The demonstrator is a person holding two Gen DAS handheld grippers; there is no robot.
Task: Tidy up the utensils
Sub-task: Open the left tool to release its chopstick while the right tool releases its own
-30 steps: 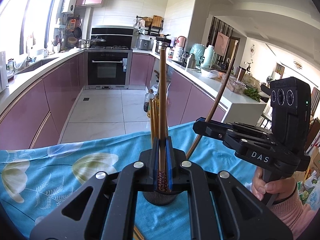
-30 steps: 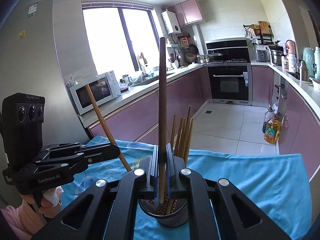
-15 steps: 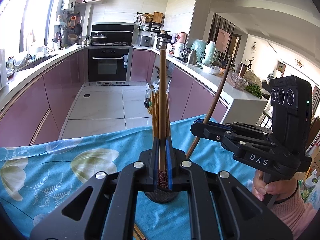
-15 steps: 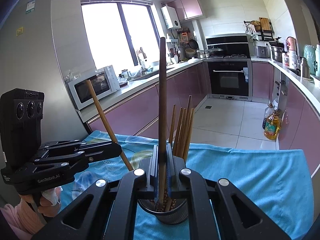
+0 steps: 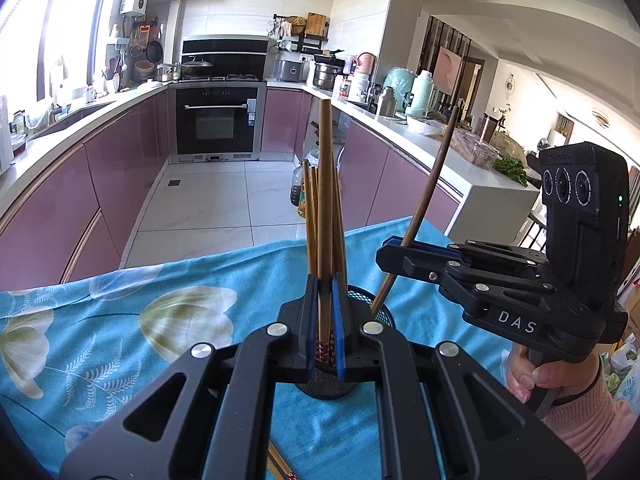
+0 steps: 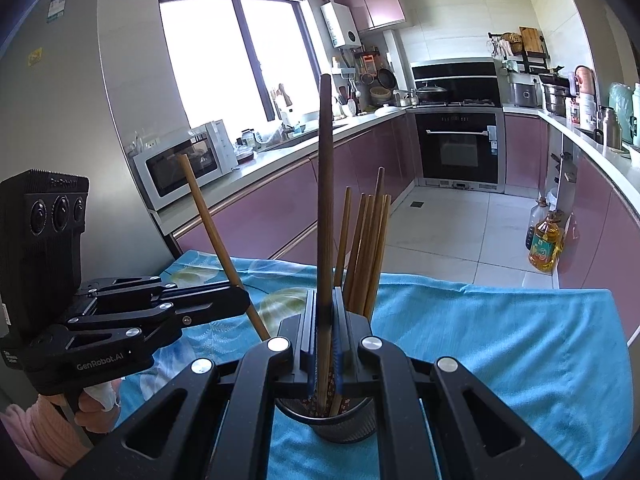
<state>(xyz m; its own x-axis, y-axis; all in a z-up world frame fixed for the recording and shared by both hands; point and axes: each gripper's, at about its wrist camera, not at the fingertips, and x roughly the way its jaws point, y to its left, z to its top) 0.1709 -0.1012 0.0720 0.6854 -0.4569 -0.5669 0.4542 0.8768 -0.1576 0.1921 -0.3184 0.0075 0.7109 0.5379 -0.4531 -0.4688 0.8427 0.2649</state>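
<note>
My left gripper point(image 5: 325, 294) is shut on a light-brown chopstick point(image 5: 324, 200), held upright over a black mesh cup point(image 5: 385, 309). Several more chopsticks point(image 5: 310, 216) stand in that cup. To the right, my right gripper point(image 5: 386, 252) is shut on a dark-brown chopstick point(image 5: 428, 196) whose lower end reaches the cup's rim. In the right wrist view the right gripper point(image 6: 325, 312) clamps the dark chopstick point(image 6: 325, 180) above the cup point(image 6: 336, 424). The left gripper point(image 6: 240, 300) holds its slanted chopstick point(image 6: 208, 220) at the left.
A blue flowered cloth point(image 5: 120, 340) covers the table, whose far edge drops to the tiled kitchen floor. One loose chopstick point(image 5: 280, 464) lies on the cloth below my left gripper. Pink cabinets and counters line both sides; an oil bottle point(image 6: 544, 248) stands on the floor.
Both grippers keep hold of their chopsticks over the cup. Only a slight tilt of the two views shows.
</note>
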